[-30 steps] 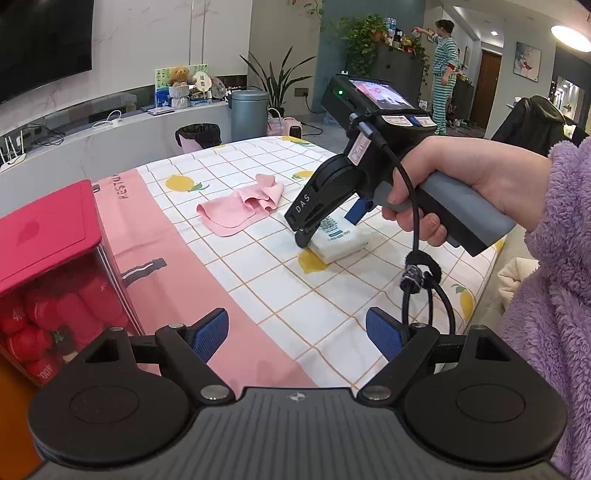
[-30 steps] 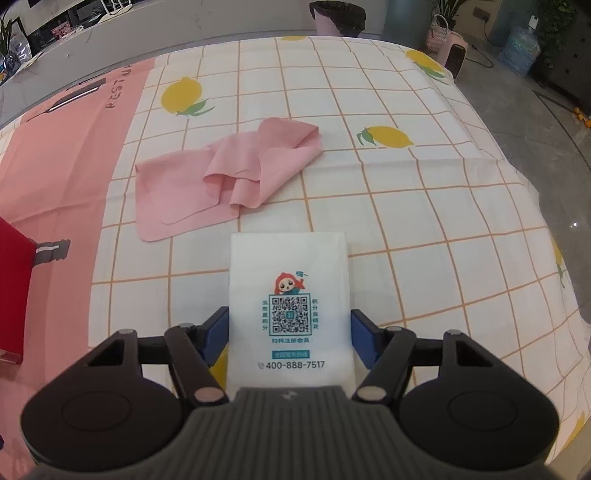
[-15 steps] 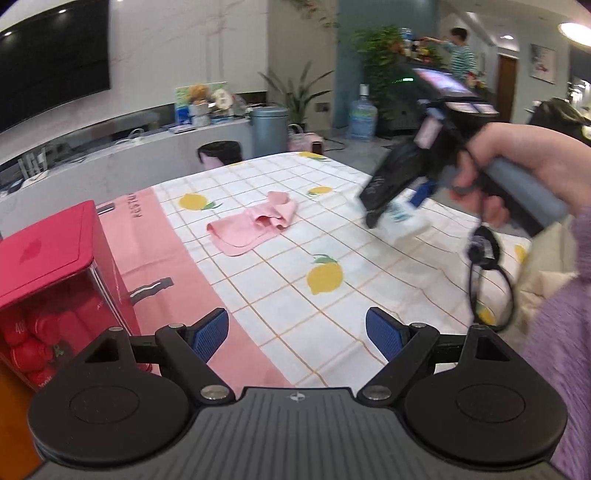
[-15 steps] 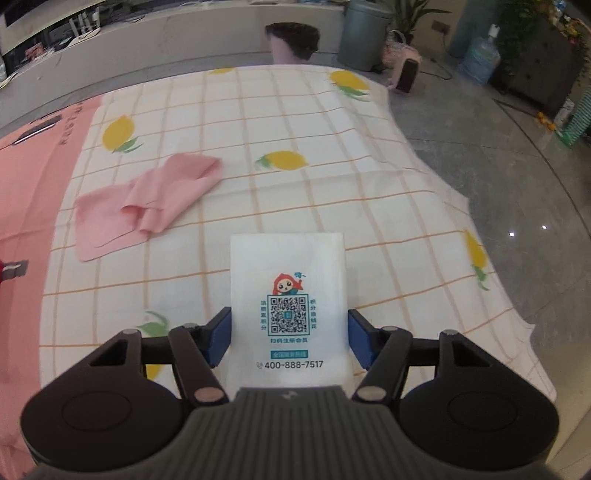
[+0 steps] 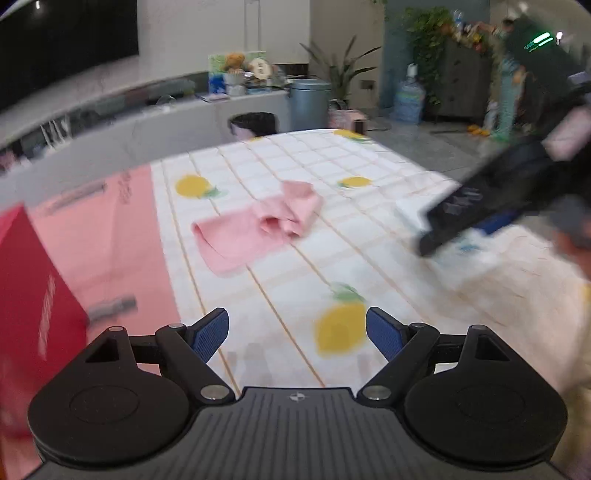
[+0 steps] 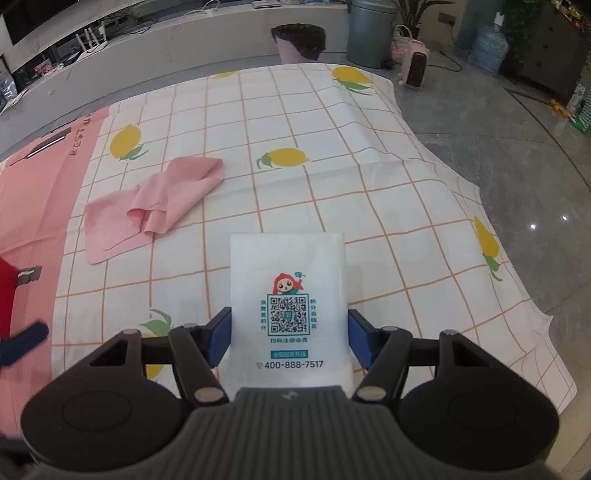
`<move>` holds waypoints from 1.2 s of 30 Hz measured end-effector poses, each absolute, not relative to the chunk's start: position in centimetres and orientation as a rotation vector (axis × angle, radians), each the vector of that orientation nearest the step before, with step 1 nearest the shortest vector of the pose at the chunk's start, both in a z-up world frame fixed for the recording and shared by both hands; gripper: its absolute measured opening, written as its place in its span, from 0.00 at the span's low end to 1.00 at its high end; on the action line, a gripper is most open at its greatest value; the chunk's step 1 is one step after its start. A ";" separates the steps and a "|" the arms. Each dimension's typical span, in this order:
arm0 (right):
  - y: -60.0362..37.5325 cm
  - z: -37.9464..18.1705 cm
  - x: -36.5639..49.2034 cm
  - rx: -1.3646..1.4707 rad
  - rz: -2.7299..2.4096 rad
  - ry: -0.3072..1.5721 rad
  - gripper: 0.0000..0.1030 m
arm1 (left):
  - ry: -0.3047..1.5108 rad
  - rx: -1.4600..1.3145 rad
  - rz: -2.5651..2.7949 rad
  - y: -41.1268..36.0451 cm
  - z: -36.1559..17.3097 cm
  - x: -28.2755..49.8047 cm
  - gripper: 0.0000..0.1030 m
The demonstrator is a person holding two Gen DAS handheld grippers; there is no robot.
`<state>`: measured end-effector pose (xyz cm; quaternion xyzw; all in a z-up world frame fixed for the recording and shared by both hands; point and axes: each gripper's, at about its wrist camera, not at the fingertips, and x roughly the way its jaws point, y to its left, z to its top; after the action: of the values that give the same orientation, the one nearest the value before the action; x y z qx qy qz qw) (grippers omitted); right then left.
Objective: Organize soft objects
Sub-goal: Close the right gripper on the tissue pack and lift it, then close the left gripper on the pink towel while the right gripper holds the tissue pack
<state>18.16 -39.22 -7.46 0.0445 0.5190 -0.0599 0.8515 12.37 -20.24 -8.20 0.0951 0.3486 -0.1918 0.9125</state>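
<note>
My right gripper (image 6: pixel 289 338) is shut on a white tissue pack (image 6: pixel 288 291) with a QR code and holds it above the table. In the blurred left wrist view it shows at the right (image 5: pixel 428 236) with the pack (image 5: pixel 410 210). A crumpled pink cloth (image 6: pixel 151 206) lies on the lemon-print tablecloth (image 6: pixel 332 184), ahead and left of the pack; it also shows in the left wrist view (image 5: pixel 258 229). My left gripper (image 5: pixel 297 334) is open and empty, low over the table's near side.
A red-lidded storage box (image 5: pixel 33 295) stands at the left edge of the table. A pink strip (image 6: pixel 40 206) of the tablecloth runs along the left. A bin (image 6: pixel 299 42) and a grey can (image 6: pixel 371 31) stand on the floor beyond.
My right gripper has lifted the tissue pack off the table and carried it up and to the right. The left gripper's view has swung forward and is blurred.
</note>
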 end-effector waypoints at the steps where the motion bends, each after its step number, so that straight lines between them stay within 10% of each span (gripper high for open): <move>1: -39.3 -7.4 18.1 0.097 -0.142 1.087 0.62 | 0.717 0.216 -0.365 -20.6 -8.5 13.1 0.96; 26: -37.6 -9.8 19.8 -0.031 -0.122 1.134 0.62 | 0.776 0.108 -0.240 -24.3 -10.5 25.1 0.99; 33: -37.6 -9.7 19.7 -0.040 -0.111 1.128 0.62 | 0.778 0.126 -0.302 -23.8 -10.1 25.1 0.83; 36: -37.5 -9.7 19.6 -0.048 -0.111 1.128 0.62 | 0.773 0.119 -0.297 -23.6 -9.8 24.6 0.53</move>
<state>19.62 -37.52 -9.70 -0.0228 0.5343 -0.0524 0.8434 24.59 -23.61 -9.76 0.0577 0.3754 -0.1443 0.9138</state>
